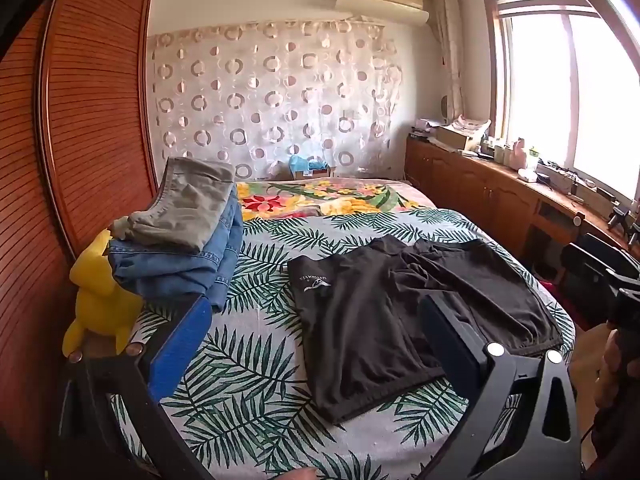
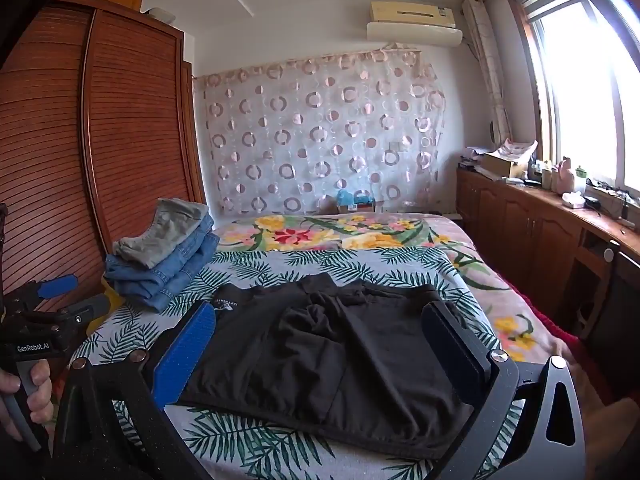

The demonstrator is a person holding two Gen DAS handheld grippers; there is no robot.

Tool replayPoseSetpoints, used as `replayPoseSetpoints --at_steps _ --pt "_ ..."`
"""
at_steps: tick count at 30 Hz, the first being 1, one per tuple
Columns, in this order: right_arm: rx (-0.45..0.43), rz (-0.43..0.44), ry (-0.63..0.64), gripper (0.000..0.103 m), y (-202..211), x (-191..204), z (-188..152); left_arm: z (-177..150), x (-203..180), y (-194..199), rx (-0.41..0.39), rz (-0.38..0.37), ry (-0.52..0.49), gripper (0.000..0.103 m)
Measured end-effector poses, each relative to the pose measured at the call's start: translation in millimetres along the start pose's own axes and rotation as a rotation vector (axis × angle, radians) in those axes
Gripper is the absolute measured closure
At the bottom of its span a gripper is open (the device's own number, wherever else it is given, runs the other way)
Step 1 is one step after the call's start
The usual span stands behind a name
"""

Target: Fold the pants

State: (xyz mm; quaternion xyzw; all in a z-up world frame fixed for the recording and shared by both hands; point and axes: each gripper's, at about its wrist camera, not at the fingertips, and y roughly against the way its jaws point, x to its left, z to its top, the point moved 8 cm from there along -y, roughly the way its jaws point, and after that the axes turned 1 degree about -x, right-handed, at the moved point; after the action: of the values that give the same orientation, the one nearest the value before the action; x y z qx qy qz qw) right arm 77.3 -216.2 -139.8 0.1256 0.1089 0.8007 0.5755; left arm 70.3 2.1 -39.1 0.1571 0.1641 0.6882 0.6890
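**Two wide-open grippers, one pair of black pants unfolded**

Both the left gripper (image 1: 316,344) and the right gripper (image 2: 320,344) hang with jaws spread, holding nothing. The black pants (image 2: 320,360) lie flat on the leaf-print bed (image 1: 248,392), near its front edge. Pinching only the top layer could drag the cloth into a bunch instead of a clean fold. The near hem is partly hidden behind the fingers, and the rumpled crotch area possibly hides a twisted leg.

Louvred wooden wardrobe (image 2: 120,152) is set along the left wall; circle-patterned curtain (image 2: 320,136) is hung on the back wall under an AC unit (image 2: 414,24). Strong daylight is admitted through the right-hand window (image 2: 580,96), above a cluttered wooden cabinet run (image 2: 532,220).
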Motion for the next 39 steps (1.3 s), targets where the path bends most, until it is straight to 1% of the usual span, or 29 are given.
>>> replayPoseSetpoints --at_steps 39 --pt "-0.008 0.003 0.003 0.0 1.7 3.0 2.1 7.1 -6.7 1.5 -0.01 -0.002 -0.01 0.0"
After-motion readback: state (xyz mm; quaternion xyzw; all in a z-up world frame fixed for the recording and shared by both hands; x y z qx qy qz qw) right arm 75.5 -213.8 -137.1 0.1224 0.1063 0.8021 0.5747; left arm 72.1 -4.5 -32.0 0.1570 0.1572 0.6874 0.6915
